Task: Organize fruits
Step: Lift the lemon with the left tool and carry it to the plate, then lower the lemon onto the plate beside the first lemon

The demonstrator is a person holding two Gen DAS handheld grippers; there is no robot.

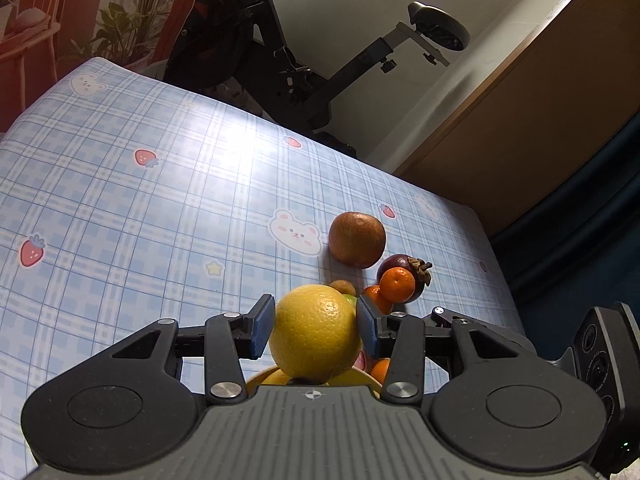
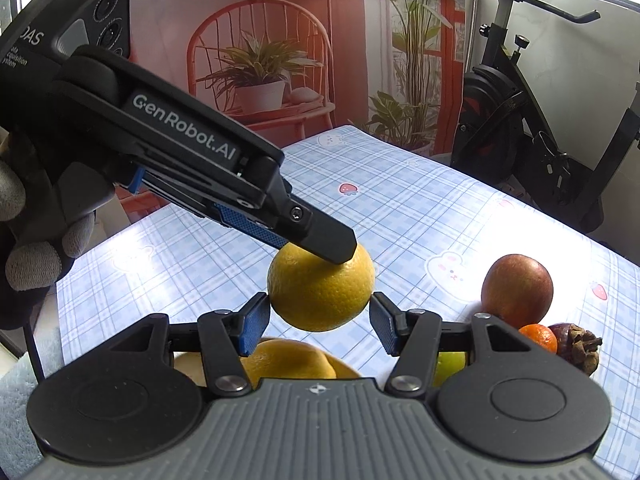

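Note:
My left gripper (image 1: 316,326) is shut on a large yellow citrus (image 1: 316,334) and holds it above a yellow bowl (image 1: 260,378) with more fruit in it. In the right wrist view the same citrus (image 2: 320,292) hangs in the left gripper's fingers (image 2: 320,240), in the air between my right gripper's pads. My right gripper (image 2: 320,322) is open, its pads a little apart from the citrus on each side. On the table lie a reddish-brown round fruit (image 1: 357,239), two small oranges (image 1: 396,284) and a dark mangosteen (image 1: 416,276).
The table wears a blue plaid cloth (image 1: 140,220) with bears and strawberries. An exercise bike (image 1: 288,60) stands behind the far edge, a wooden cabinet (image 1: 540,120) at the right. In the right wrist view, yellow fruits (image 2: 288,360) and a green one (image 2: 450,364) lie under the gripper.

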